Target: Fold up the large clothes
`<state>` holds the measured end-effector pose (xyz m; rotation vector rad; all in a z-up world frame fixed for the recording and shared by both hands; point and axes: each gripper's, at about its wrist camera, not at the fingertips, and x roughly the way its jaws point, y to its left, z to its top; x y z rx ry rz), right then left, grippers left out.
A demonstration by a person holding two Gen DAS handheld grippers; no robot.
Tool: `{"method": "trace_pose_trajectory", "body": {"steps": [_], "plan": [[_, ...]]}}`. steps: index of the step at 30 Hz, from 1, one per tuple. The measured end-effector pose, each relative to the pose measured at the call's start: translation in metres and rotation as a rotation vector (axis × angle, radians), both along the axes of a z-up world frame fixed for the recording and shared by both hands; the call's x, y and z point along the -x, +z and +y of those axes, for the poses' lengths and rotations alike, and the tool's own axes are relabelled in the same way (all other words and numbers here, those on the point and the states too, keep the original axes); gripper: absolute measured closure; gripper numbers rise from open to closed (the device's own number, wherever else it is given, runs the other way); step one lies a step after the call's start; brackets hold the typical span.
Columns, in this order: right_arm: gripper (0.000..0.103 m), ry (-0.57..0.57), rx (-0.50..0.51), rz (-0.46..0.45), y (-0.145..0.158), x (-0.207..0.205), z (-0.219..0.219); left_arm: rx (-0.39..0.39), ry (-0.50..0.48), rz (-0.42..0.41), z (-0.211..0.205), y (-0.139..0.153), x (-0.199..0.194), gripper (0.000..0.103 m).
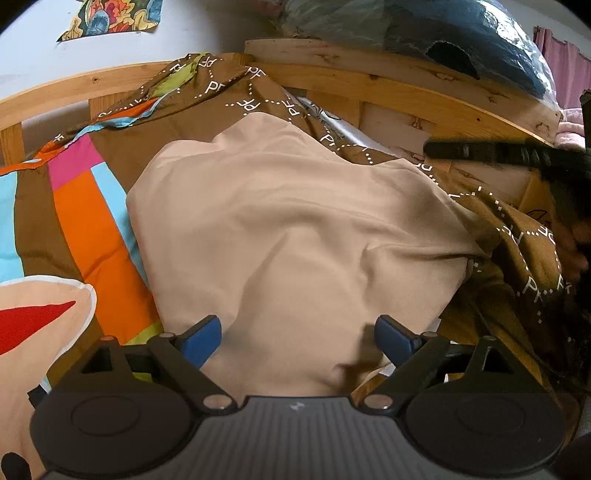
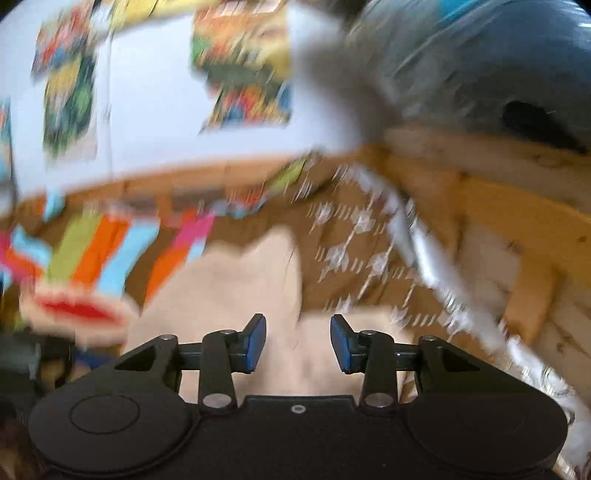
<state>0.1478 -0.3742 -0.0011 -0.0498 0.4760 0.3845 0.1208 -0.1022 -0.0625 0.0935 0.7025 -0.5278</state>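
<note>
A large beige garment (image 1: 295, 229) lies spread over a brown, colourfully patched bedspread (image 1: 92, 206) on the bed. My left gripper (image 1: 297, 341) is open, hovering low over the garment's near edge, its blue pads wide apart with cloth below them and nothing pinched. The right wrist view is heavily motion-blurred. There my right gripper (image 2: 298, 343) is open above the same beige garment (image 2: 240, 288), pads apart and empty. The right gripper's black finger (image 1: 480, 151) also shows at the far right of the left wrist view, over the bed's right edge.
A wooden bed frame (image 1: 369, 74) curves behind and to the right. A dark plastic-wrapped bundle (image 1: 461, 33) sits on its top rail. A beige pillow with a red shape (image 1: 40, 317) lies at the left. Colourful posters (image 2: 240, 66) hang on the white wall.
</note>
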Motion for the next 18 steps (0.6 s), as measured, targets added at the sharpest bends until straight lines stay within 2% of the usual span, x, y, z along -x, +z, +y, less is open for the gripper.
{"method": "trace_pose_trajectory", "body": {"steps": [2, 4, 8, 15, 18], "plan": [[0.067, 0.016, 0.096, 0.111, -0.023, -0.006, 0.013, -0.002, 0.003, 0.001, 0.000, 0.000, 0.000, 0.010], [0.066, 0.017, 0.148, 0.176, -0.049, -0.013, 0.018, -0.009, -0.002, 0.001, -0.001, 0.000, 0.001, 0.009], [0.065, 0.017, 0.136, 0.192, -0.050, -0.014, 0.017, -0.048, -0.018, -0.014, -0.007, -0.002, 0.004, 0.005], [0.062, 0.014, 0.104, 0.196, -0.047, -0.016, 0.015, -0.045, -0.023, -0.009, -0.005, -0.003, 0.005, 0.003], [0.054, 0.017, 0.080, 0.194, -0.048, -0.014, 0.010, -0.052, -0.028, -0.008, -0.005, -0.004, 0.006, 0.001]]}}
